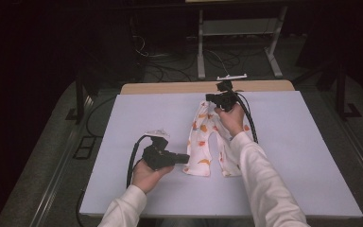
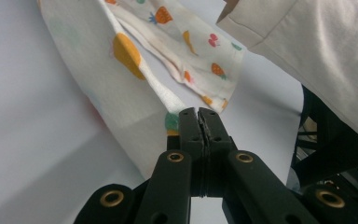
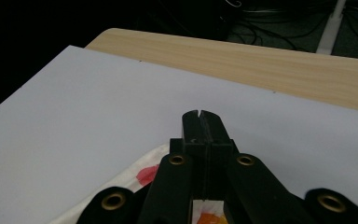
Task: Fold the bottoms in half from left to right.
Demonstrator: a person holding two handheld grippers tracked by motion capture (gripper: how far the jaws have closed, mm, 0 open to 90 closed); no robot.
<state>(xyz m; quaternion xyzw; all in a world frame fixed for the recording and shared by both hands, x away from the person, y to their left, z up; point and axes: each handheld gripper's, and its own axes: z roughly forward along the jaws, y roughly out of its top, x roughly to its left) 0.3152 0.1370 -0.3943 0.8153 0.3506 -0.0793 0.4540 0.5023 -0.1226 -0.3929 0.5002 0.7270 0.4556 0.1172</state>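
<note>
sleeves (image 1: 264, 179): white, long | claws: black, brass rivets | cables: black

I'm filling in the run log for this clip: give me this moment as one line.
left tool: shut on pants, leg hem | right tool: shut at waistband | pants: flat on white table

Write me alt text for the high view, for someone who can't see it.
A person at a white table holds small fruit-print trousers with two black grippers: the left gripper at one leg's hem, the right gripper at the waistband on the far side.
</note>
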